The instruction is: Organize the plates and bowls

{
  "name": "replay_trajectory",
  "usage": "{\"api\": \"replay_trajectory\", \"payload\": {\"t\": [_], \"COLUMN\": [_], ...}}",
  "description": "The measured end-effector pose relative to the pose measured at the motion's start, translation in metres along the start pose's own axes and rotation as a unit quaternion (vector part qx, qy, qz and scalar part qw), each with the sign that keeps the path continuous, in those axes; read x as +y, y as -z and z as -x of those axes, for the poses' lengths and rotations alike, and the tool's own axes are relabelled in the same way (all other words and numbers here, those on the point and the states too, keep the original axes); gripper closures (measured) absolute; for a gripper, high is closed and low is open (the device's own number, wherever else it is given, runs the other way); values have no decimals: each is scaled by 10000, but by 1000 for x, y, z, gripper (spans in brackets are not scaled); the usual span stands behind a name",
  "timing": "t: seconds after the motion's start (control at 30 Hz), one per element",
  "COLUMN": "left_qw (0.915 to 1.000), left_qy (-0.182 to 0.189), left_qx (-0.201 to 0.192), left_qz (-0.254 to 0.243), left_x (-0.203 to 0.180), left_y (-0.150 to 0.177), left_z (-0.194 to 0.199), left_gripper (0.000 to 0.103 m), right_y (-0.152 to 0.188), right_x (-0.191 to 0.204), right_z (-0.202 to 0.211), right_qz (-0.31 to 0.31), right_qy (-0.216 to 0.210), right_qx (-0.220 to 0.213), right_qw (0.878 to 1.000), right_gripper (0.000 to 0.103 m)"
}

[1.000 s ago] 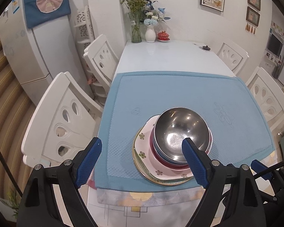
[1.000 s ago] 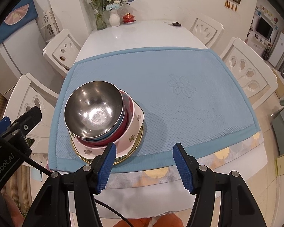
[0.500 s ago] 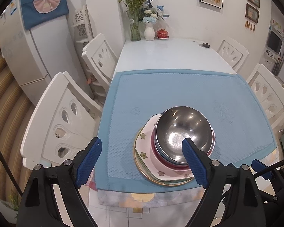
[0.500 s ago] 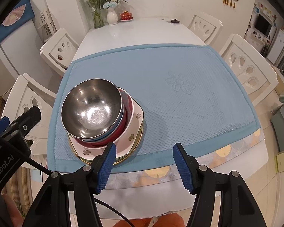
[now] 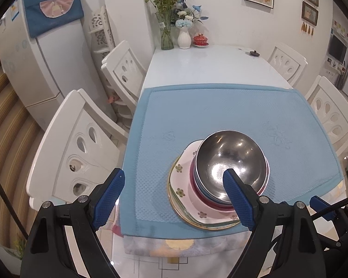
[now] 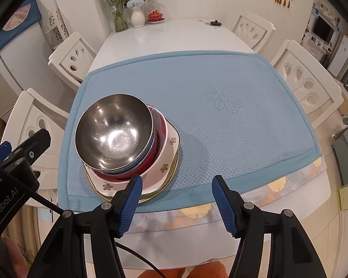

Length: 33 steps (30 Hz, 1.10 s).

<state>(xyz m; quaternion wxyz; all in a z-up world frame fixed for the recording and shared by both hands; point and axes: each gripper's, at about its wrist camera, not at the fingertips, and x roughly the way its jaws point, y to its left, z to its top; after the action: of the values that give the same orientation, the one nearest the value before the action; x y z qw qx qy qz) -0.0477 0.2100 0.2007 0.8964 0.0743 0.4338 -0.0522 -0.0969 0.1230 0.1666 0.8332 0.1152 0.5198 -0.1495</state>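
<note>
A steel bowl tops a stack near the front of the blue mat. Under it sit a blue bowl, a red bowl, a pink flowered square plate and a gold-rimmed plate. My left gripper hangs open above the stack's left side, nothing between its fingers. My right gripper is open just right of the stack, over the mat's front edge.
White chairs line both sides of the white table. At the far end stand a glass vase with flowers, a white vase and a red lidded cup. A refrigerator stands at the left.
Both views have shifted slightly; the stack looks a little nearer in the right wrist view. Nothing was taken or released, and the jaws kept their width.
</note>
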Motion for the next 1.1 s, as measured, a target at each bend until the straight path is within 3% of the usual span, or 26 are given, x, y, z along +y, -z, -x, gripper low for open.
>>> {"api": "replay_trajectory", "payload": {"t": [0.63,1.1], "left_qw": [10000,9999], "left_qy": [5,-46], "left_qx": [9,-97], "left_qz": [-62,-27], "left_x": [4,-17], "left_y": [-2,-11], "left_z": [-5,3], "left_gripper": [17,17], "right_y": [-2,-10], "right_x": [4,-13], "right_z": [-3,8], "right_qz": [-8,68], "right_qy": [33,80], "right_qx": [43,-147], "right_qw": [10000,9998], "right_gripper": [43,43]}}
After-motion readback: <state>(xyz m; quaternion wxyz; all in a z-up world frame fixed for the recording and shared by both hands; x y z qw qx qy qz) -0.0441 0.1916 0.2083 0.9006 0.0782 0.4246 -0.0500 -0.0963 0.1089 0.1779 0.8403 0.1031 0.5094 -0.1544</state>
